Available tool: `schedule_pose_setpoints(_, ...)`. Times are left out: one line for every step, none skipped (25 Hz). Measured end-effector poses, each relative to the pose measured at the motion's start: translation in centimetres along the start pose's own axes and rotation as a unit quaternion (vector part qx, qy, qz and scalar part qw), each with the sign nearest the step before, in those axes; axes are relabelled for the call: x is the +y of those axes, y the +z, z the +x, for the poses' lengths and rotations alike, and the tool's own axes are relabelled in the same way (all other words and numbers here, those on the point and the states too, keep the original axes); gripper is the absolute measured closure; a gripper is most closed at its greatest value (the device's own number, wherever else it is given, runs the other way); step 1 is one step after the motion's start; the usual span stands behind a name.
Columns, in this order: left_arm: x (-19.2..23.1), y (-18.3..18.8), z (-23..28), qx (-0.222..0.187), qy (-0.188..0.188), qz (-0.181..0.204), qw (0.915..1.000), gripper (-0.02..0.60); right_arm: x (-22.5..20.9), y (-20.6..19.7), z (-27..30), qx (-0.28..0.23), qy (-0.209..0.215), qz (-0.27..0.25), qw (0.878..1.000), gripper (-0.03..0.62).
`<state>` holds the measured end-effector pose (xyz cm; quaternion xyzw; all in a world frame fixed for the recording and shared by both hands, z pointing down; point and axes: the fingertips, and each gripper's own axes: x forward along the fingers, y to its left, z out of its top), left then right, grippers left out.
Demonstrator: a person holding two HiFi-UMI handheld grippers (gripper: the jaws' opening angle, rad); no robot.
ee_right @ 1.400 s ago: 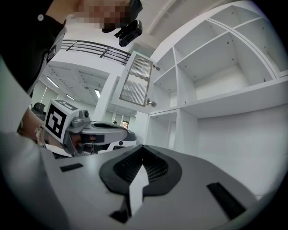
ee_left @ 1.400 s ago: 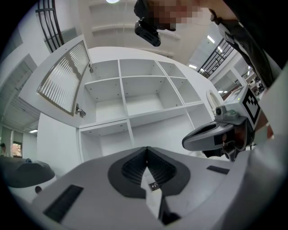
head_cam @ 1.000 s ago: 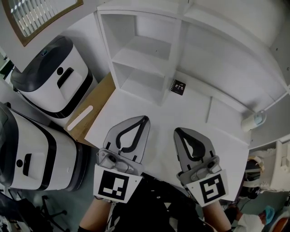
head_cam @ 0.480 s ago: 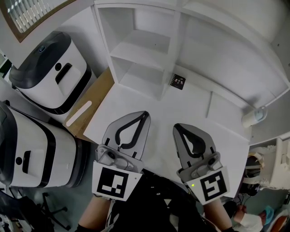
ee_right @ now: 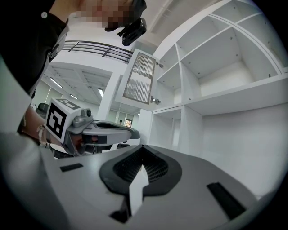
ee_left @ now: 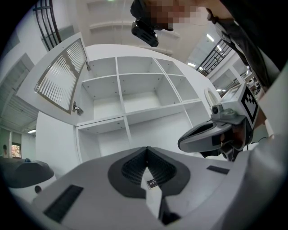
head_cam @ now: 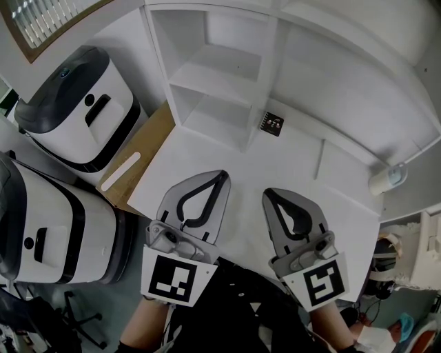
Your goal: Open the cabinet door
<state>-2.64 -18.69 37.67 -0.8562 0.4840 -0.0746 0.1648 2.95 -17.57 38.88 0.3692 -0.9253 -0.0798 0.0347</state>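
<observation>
Head view, from the left: two white-and-black machines stand beside the table. Above them the cabinet door, ribbed glass in a wooden frame, looks already swung off the white cabinet. Nearer, the left claw and the right claw hover clenched and empty, well apart from the door. To open it wider, I'd release one claw, pinch the door's free edge and follow the hinge arc.

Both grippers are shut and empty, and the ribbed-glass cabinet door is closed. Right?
No: the ribbed-glass cabinet door stands swung open, as the left gripper view shows. The left gripper and right gripper are indeed shut and empty.
</observation>
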Motion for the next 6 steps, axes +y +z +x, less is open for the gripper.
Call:
schedule_pose_setpoints(0.04,-0.07,0.00,0.001,0.000,-0.001,1.0000,0.583,0.01,-0.04,0.06,0.001,0.000,-0.001,1.000,0.592)
schedule_pose_setpoints(0.08,-0.13,0.00,0.001,0.001,-0.001,1.0000,0.583,0.01,-0.09,0.12,0.002,0.001,-0.002,1.000,0.592)
schedule_pose_setpoints(0.12,-0.17,0.00,0.002,0.001,-0.001,1.0000,0.583,0.02,-0.12,0.18,0.003,0.001,-0.003,1.000,0.592)
schedule_pose_setpoints(0.15,-0.21,-0.01,0.002,0.001,-0.001,1.0000,0.583,0.03,-0.14,0.23,0.003,0.002,-0.003,1.000,0.592)
schedule_pose_setpoints(0.17,-0.24,-0.01,0.002,0.001,-0.001,1.0000,0.583,0.04,-0.14,0.27,0.003,0.002,-0.004,1.000,0.592)
schedule_pose_setpoints(0.19,-0.27,-0.02,0.003,0.001,-0.001,1.0000,0.583,0.06,-0.14,0.32,0.003,0.002,-0.004,1.000,0.592)
